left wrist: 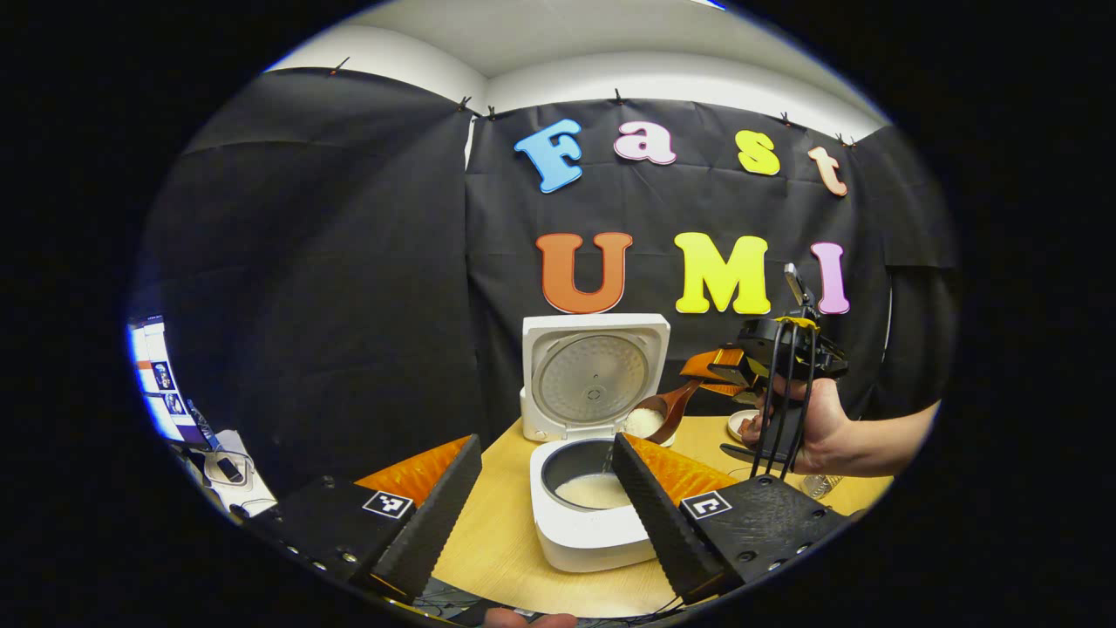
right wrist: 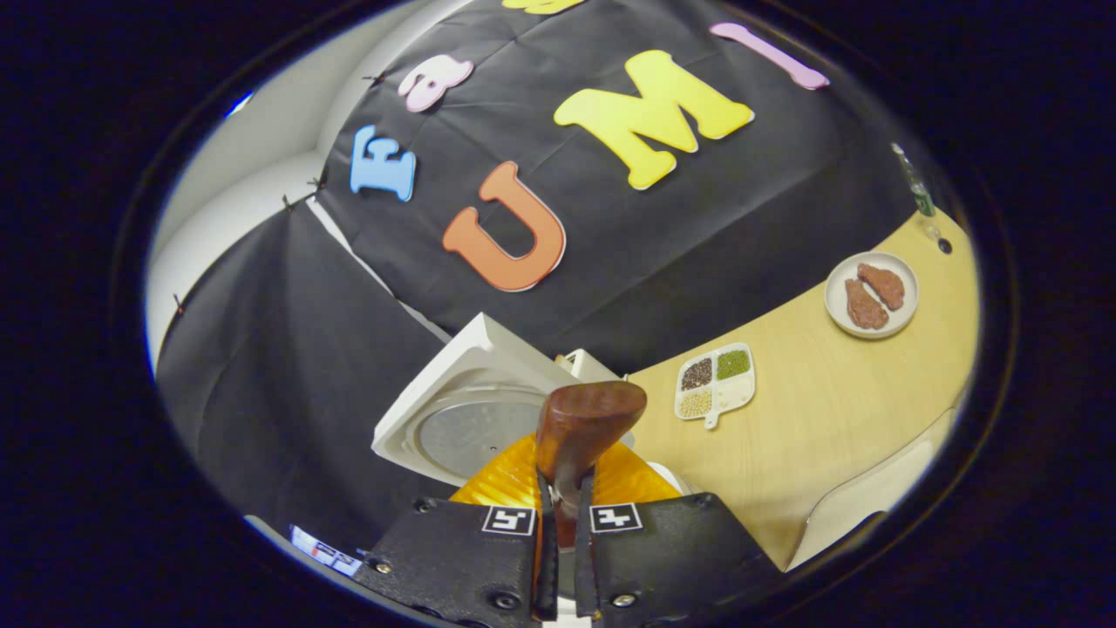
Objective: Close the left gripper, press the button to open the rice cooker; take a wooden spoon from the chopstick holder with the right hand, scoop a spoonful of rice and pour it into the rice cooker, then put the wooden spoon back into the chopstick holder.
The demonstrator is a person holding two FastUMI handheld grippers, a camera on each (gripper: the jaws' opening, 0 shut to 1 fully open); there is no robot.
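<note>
The pour was the step in hand: the rice cooker [left wrist: 593,488] stood open on the table [left wrist: 497,532], its lid [left wrist: 595,377] upright and some rice already in the pot. The right gripper [left wrist: 728,371], fingers clenched on the handle, held the wooden spoon [left wrist: 667,410], heaped with white rice, over the pot's back rim. Next, it likely needed tipping further. The left gripper [left wrist: 545,497] hung released in front.

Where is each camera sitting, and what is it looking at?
Left gripper view: rides the left gripper, looking across the table at the open rice cooker; its fingers show spread, with the person's hand opposite.
Right gripper view: rides the right gripper, tilted, fingers clamping the wooden spoon.
Shared: rice cooker lid, spoon.
</note>
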